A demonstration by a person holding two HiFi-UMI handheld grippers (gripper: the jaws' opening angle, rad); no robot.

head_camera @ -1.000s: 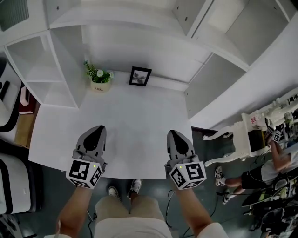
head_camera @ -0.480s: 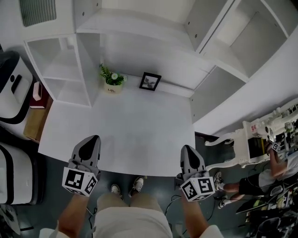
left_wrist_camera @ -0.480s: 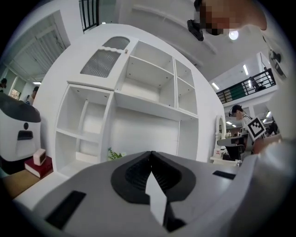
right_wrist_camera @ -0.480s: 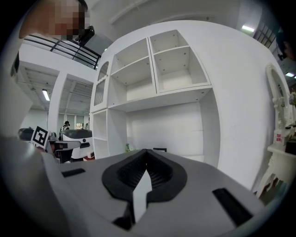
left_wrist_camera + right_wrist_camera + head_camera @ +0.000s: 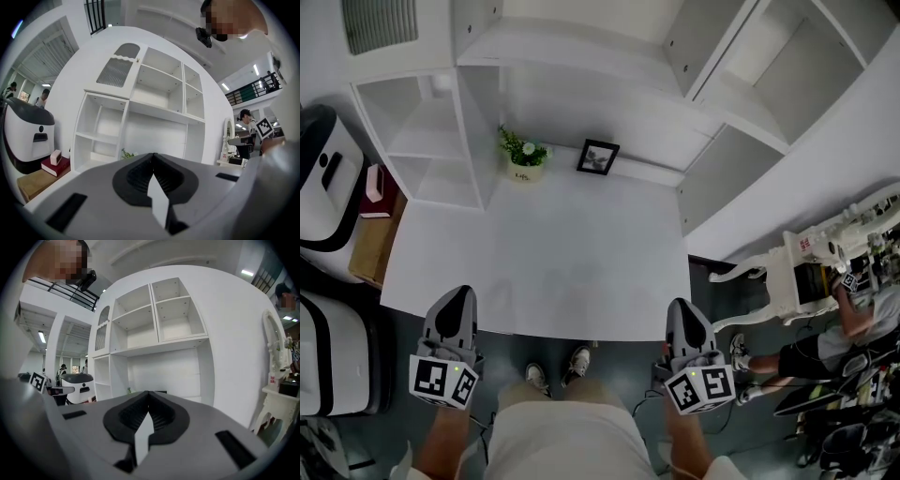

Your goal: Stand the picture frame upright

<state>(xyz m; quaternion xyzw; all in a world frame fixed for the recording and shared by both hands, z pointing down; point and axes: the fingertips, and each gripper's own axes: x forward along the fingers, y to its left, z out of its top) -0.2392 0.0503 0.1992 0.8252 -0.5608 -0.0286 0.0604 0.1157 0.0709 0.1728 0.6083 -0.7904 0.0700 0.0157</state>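
A small black picture frame stands upright at the back of the white desk, leaning toward the back wall, right of a little potted plant. My left gripper is shut and empty at the desk's front left corner, far from the frame. My right gripper is shut and empty at the front right corner. In the left gripper view the shut left gripper hides the frame; only plant leaves show. In the right gripper view the right gripper points level at the shelf unit.
White shelving surrounds the desk on the left, back and right. A white-and-black appliance and a cardboard box stand left of the desk. A white ornate side table and a seated person are at the right.
Both grippers have pulled back toward me, from over the desk's front part to its front edge, and spread a little apart. The frame and plant have stayed in place.
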